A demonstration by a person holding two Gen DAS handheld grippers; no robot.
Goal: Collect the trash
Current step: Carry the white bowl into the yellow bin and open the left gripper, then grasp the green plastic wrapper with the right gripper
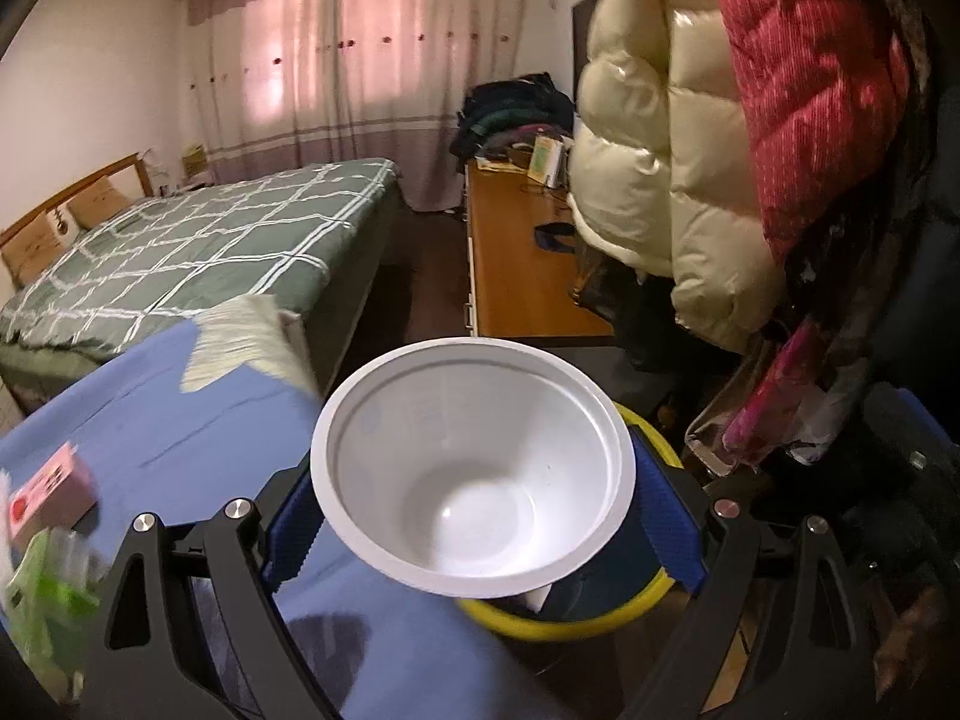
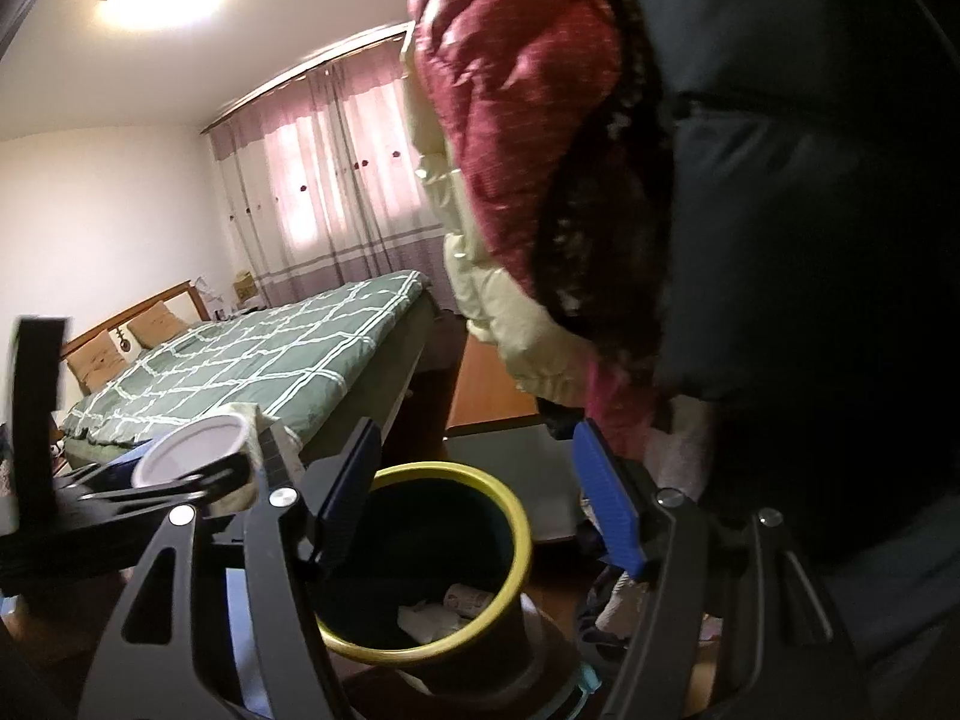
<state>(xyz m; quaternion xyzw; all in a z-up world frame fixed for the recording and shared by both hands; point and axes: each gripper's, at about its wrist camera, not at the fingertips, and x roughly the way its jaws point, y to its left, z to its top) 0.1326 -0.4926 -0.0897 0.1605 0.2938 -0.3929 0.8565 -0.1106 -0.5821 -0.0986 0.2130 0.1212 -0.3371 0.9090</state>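
Observation:
My left gripper (image 1: 480, 510) is shut on a white plastic bowl (image 1: 474, 474), its blue pads against the bowl's sides, and holds it above the yellow-rimmed trash bin (image 1: 648, 600) at the edge of the blue table (image 1: 198, 420). In the right wrist view the same bowl (image 2: 186, 450) shows at the left in that gripper. My right gripper (image 2: 474, 516) is open and empty above the dark bin (image 2: 420, 558), which holds crumpled paper scraps (image 2: 432, 618).
A pink box (image 1: 48, 492), a green packet (image 1: 48, 600) and a pale cloth (image 1: 240, 342) lie on the blue table. Coats (image 1: 750, 150) hang close on the right. A bed (image 1: 180, 252) and a wooden cabinet (image 1: 516, 276) lie beyond.

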